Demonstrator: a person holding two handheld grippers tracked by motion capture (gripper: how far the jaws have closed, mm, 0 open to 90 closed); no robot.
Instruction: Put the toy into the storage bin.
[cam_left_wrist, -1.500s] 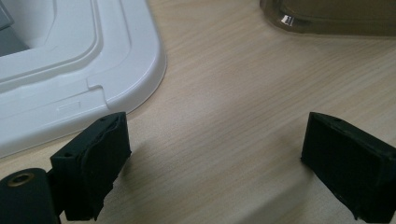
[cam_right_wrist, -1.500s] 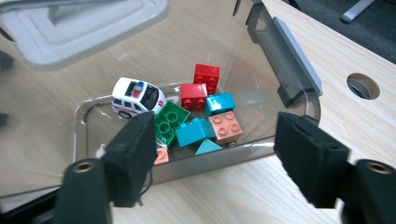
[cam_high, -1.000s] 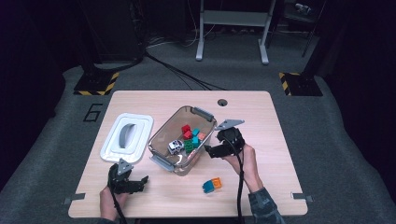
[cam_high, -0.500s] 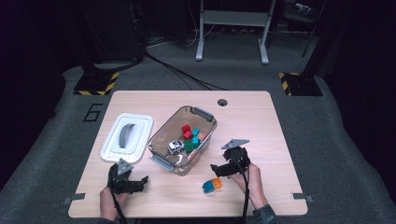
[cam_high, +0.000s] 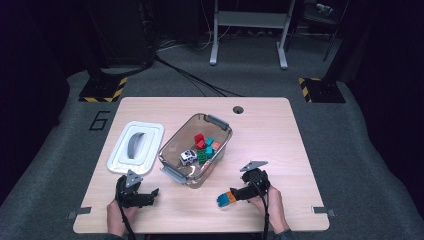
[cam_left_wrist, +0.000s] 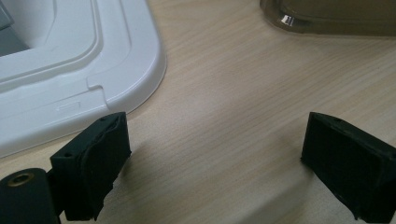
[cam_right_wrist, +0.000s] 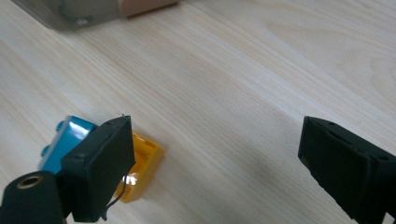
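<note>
A blue brick (cam_high: 222, 200) and an orange brick (cam_high: 230, 196) lie joined on the wooden table (cam_high: 280, 130), near its front edge. My right gripper (cam_high: 239, 195) is low over the table just right of them, and it is open. In the right gripper view the orange brick (cam_right_wrist: 142, 161) and blue brick (cam_right_wrist: 63, 137) sit beside and behind the left jaw of my right gripper (cam_right_wrist: 215, 163). Its jaws have just been closing a little, with bare wood between them. My left gripper (cam_high: 149, 196) rests open at the front left, and its view shows my left gripper (cam_left_wrist: 215, 158) over bare table.
A clear bin (cam_high: 176, 145) in the middle holds a toy car (cam_high: 188, 156) and several red, teal and green bricks. Its white lid (cam_high: 150, 131) lies to its left, close to my left gripper. A cable hole (cam_high: 238, 109) sits near the far edge.
My right gripper has come away from the bin's right side, toward the front edge and down, ending beside the blue and orange bricks. The left gripper has stayed put.
</note>
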